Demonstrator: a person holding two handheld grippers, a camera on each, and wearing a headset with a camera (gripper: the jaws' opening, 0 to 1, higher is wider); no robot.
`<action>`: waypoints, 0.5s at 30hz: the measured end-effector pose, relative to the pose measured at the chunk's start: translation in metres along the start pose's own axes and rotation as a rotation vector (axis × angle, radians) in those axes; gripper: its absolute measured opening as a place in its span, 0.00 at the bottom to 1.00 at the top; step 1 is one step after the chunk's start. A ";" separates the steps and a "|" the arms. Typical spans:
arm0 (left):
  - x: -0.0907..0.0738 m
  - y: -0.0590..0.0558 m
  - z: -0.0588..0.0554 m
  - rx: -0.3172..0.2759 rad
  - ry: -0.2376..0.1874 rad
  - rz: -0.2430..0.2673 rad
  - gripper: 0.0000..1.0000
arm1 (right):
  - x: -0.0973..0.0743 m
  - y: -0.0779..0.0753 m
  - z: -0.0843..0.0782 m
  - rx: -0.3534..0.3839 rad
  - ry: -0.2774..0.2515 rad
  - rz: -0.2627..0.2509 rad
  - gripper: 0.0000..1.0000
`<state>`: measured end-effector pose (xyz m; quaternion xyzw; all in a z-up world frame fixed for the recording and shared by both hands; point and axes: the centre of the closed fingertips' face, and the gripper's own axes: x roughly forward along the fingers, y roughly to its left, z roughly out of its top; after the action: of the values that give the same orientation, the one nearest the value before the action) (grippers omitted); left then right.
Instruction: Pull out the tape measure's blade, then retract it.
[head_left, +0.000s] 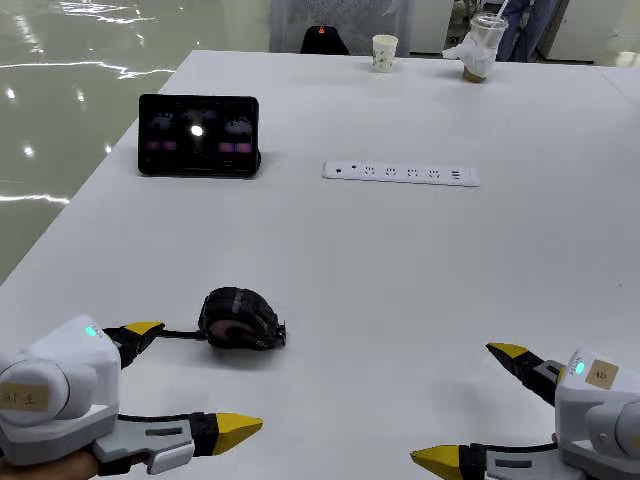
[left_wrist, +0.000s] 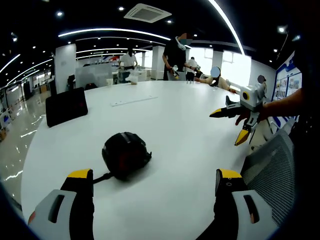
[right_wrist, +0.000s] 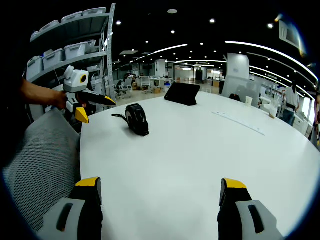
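Sitting lower left of the head view, the tape measure (head_left: 241, 319) rests on the white table (head_left: 400, 260), blade in, strap trailing toward the left gripper (head_left: 200, 376). Both grippers are wide apart and empty; the right gripper (head_left: 467, 405) is lower right, well apart from it. Case looks rigid, rubbery, prob. dense for its size: pinch across the body w/ one gripper, take the blade hook w/ the other. Blade likely thin and springy, may snap back. No brand legible; gripper tags too small to read.

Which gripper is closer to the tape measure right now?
Left. The left gripper is open just short of the tape measure; the right gripper is open, far off to its right.
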<state>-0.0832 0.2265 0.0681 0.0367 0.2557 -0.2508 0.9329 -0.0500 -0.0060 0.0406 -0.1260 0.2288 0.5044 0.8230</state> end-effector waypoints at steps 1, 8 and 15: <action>0.000 0.000 0.000 0.000 -0.002 -0.002 0.99 | 0.000 0.000 0.000 0.001 0.001 0.000 0.99; 0.000 -0.001 0.003 -0.003 -0.010 0.002 0.99 | 0.000 0.000 0.000 0.000 0.000 0.000 0.99; 0.000 -0.003 0.003 -0.004 -0.007 -0.004 0.99 | -0.001 0.000 0.000 -0.002 0.001 0.001 0.99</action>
<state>-0.0838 0.2232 0.0709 0.0331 0.2528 -0.2522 0.9335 -0.0506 -0.0066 0.0410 -0.1267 0.2287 0.5048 0.8227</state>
